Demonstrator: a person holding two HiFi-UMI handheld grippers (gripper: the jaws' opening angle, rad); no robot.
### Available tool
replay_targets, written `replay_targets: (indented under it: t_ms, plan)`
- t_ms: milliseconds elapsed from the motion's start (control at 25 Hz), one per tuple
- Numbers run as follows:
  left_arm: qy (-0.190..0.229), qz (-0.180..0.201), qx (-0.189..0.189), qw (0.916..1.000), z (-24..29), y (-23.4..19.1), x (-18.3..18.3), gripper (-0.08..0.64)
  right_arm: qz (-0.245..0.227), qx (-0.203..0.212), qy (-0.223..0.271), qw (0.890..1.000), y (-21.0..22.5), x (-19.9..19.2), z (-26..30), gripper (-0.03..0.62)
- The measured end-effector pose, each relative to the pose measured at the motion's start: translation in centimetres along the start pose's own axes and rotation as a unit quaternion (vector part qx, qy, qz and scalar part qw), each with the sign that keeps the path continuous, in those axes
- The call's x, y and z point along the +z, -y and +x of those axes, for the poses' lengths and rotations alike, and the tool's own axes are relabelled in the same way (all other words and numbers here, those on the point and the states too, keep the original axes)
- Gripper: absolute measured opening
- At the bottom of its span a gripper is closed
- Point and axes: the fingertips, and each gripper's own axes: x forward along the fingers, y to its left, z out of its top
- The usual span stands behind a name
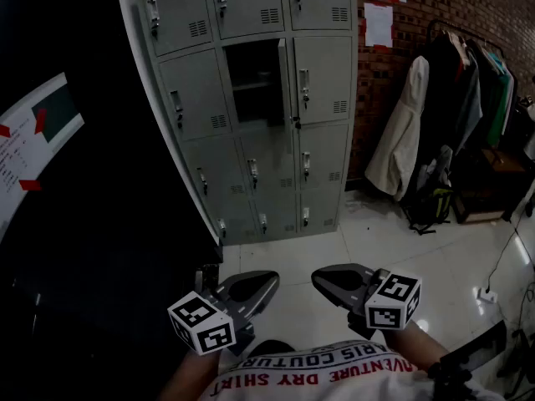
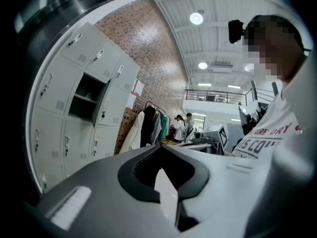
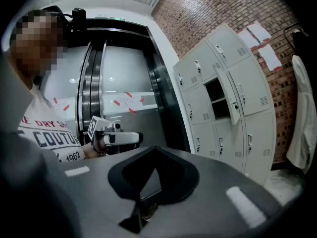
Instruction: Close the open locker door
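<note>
A red brick wall (image 1: 418,48) backs a bank of grey lockers (image 1: 192,82) standing on a glossy white floor (image 1: 435,257). The open locker door (image 1: 283,82) is in the bank's middle column, second row from the top, swung out on its right edge beside the dark compartment (image 1: 251,82). Clothes on a rack (image 1: 456,98) hang right of the lockers. Well in front of the lockers, low by the person's shirt, the left tool (image 1: 266,284) and right tool (image 1: 324,282) each have jaws closed together, holding nothing.
</note>
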Motion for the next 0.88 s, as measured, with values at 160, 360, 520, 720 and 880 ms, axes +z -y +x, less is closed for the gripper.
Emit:
replay_targets:
  t_ms: [160, 360, 520, 720, 880]
  plan:
    - [-0.007, -0.006, -0.002, 1.0000, 0.2, -0.5, -1.1, 0.005, 0.003, -0.007, 0.000, 1.000, 1.0, -0.9, -0.4, -0.005]
    - [-0.006, -0.002, -0.006, 1.0000, 2.1, -3.0, -1.1, 0.005, 0.013, -0.035, 0.024, 0.999, 4.4, -1.1, -0.2, -0.005]
    - [-0.001, 0.010, -0.024, 0.9997, 4.7, -6.1, -0.6, 0.005, 0.011, -0.056, 0.022, 0.998, 8.3, -1.1, 1.0, -0.005]
    - [-0.001, 0.008, -0.043, 0.9990, 9.2, -13.5, 1.6, 0.005, 0.011, -0.083, 0.025, 0.996, 15.5, 1.4, 4.3, -0.005]
    - [-0.007, 0.029, -0.042, 0.9987, 12.9, -20.8, 5.1, 0.005, 0.015, -0.105, 0.038, 0.994, 22.5, 5.6, 8.1, -0.005]
